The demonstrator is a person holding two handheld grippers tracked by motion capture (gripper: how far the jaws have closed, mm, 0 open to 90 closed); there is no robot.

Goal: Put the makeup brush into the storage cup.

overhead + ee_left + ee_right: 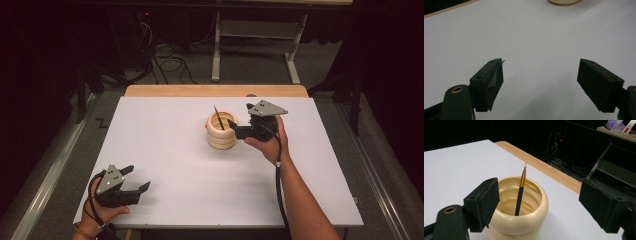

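A fine paintbrush (520,192) leans inside a ribbed cream pot (222,131) mid-surface. The right tool (235,128), jaws wide, sits at its 3 o'clock and might tip it. The left tool (136,181) idles wide at 7 o'clock.

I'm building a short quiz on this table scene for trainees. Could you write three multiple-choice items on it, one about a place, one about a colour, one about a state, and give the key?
1. Where is the brush?
A. flat on the table
B. standing in the cream holder
C. between the left tongs

2. What colour is the brush's handle?
A. black
B. red
C. white

3. How are the right tongs?
A. shut on the brush
B. shut on the holder
C. open, at the holder

Key: 1 B, the brush leans against the holder's inner wall, tip up. 2 A, the right gripper view shows a black handle under a gold ferrule. 3 C, the jaws stand wide apart with the holder between them; the left tongs are open too, over the bare table.
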